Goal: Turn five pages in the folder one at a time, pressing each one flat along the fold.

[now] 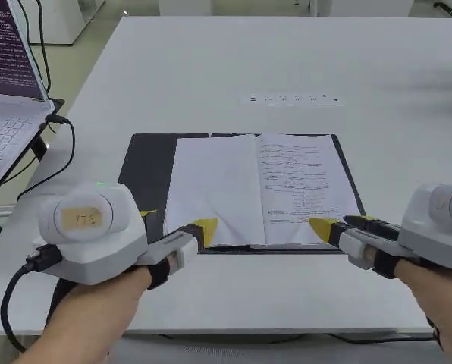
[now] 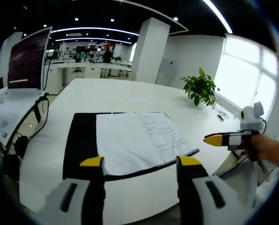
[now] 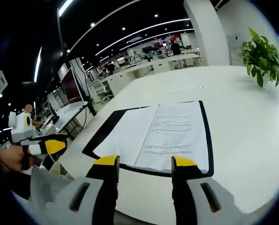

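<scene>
Folder open flat on the desk, both your grippers spread and empty at its near edge.

The black folder lies open in the middle of the white desk, a blank page on its left side and a printed page on its right, meeting at the fold. The blank page is slightly creased near its near edge. Your left gripper sits at the folder's near left corner with its jaws wide apart and nothing between them. Your right gripper sits at the near right corner, equally wide and empty. Whether either yellow tip touches the paper cannot be told. A laptop stands at the desk's left edge, and a potted plant stands far right.
</scene>
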`<state>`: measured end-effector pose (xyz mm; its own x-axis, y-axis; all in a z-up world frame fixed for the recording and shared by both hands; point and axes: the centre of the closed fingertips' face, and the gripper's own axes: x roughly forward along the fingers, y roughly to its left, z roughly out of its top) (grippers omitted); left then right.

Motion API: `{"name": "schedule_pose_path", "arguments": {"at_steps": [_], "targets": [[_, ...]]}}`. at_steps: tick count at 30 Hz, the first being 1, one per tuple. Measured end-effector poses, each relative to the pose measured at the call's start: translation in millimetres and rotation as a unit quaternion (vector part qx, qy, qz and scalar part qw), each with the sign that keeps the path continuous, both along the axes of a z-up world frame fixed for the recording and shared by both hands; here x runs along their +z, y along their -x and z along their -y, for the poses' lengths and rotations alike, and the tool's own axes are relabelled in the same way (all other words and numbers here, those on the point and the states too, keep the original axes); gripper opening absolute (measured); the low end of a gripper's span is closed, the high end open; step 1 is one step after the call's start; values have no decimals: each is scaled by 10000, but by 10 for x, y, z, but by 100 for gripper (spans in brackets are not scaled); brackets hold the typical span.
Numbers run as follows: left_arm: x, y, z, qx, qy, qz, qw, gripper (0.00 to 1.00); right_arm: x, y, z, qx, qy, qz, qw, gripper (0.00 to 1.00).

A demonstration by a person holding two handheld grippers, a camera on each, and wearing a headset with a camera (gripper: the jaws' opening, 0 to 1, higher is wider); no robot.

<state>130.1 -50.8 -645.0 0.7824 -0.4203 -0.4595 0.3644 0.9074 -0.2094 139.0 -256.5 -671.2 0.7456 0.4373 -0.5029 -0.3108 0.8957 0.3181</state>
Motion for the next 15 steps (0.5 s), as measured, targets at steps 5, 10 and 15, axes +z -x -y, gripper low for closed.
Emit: {"name": "schedule_pose_path", "arguments": {"at_steps": [5, 10, 15], "targets": [[-7, 46, -27, -160, -413, 211, 9988, 87, -56, -10, 236, -305, 239, 50, 9992, 66], [-22, 69, -89, -18, -359, 135, 9993, 99, 17, -21, 362, -543, 258, 321, 9977, 86], [13, 52, -141, 48, -364, 225, 9991, 99, 126, -28, 387, -655, 274, 622, 9955, 100]]}}
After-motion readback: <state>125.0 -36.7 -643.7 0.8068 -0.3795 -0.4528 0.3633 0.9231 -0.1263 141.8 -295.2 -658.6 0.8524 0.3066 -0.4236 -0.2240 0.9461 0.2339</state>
